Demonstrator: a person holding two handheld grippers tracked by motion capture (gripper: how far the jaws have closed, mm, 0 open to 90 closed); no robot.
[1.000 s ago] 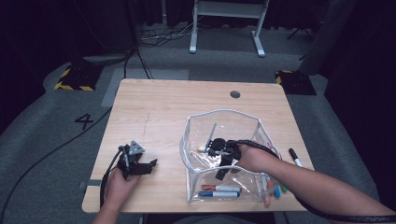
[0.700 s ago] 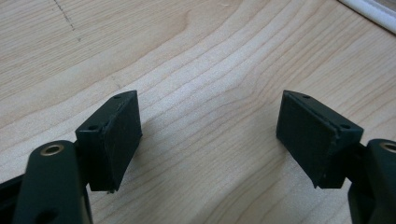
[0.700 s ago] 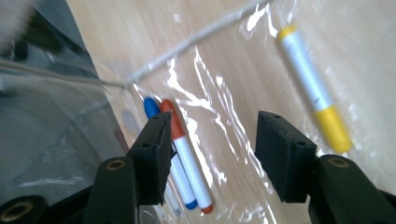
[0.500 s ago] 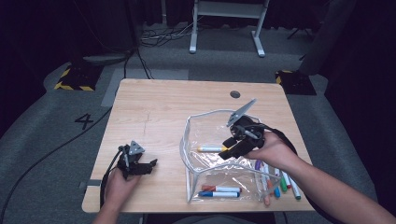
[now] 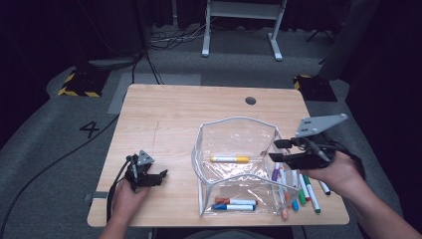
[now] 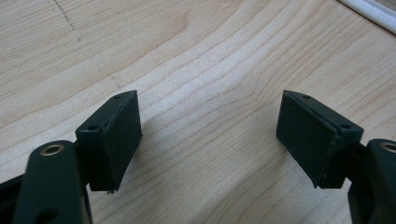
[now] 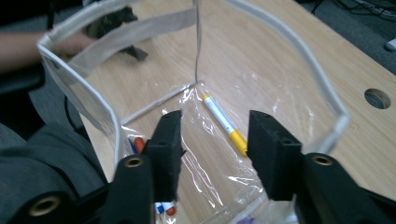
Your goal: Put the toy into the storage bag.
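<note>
A clear plastic pouch with a white rim stands open on the wooden table. A white marker with a yellow cap lies on the pouch's bottom. Two markers, red and blue, show through the plastic at its front end. My right gripper hovers open at the pouch's right edge, holding nothing. In the right gripper view that gripper looks down into the pouch at the yellow-capped marker. My left gripper rests open on the table to the left, and in its own view the left gripper spans bare wood.
Several loose markers lie on the table just right of the pouch, under my right hand. A round cable hole sits near the table's far edge. Bare wood stretches across the far and left parts of the table.
My right gripper has come up out of the pouch and moved right to its edge. The yellow-capped marker stays on the pouch's bottom. The left gripper has not moved.
</note>
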